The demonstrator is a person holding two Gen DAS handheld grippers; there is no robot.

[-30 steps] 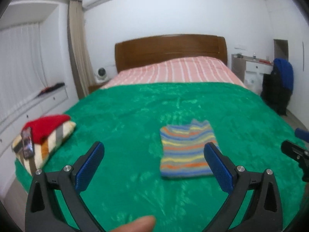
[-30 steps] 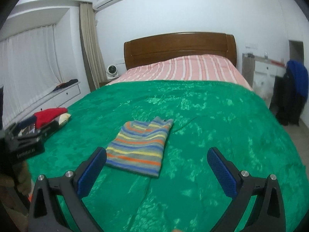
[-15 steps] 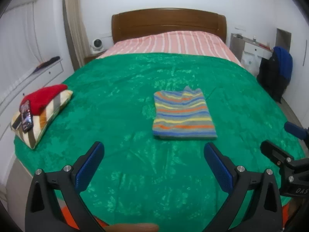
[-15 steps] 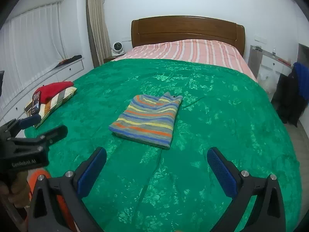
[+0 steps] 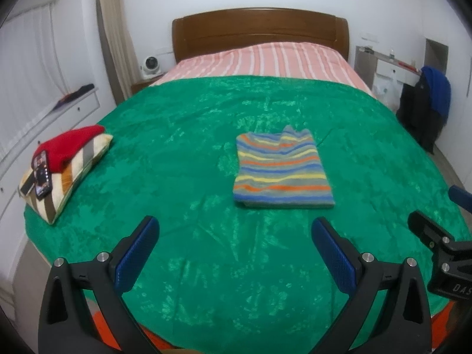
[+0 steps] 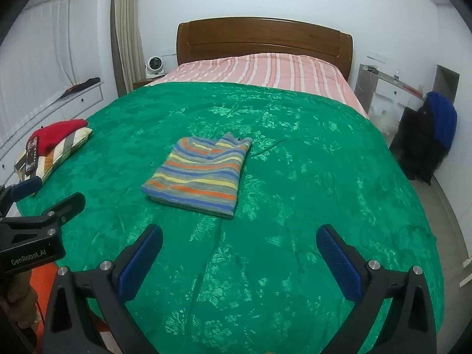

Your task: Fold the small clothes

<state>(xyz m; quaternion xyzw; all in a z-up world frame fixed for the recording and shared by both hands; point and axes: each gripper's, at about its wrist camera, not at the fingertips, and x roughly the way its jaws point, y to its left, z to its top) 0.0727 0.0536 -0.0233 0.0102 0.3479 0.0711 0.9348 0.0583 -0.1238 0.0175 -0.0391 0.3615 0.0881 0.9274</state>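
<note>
Tongs, two, left and right, gape wide; one folded striped garment.

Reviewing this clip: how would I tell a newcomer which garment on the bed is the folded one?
Start at the bed with the green blanket. Near its middle, alone, lies the striped garment, folded into a flat rectangle. Its blue, orange, yellow and grey stripes set it apart from the plain red cloth piled on the striped cushion at the blanket's left edge.

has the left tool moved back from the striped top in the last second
Yes. The left tool has pulled back toward the foot of the bed: the striped top now lies beyond its tips, with more green blanket showing.
</note>
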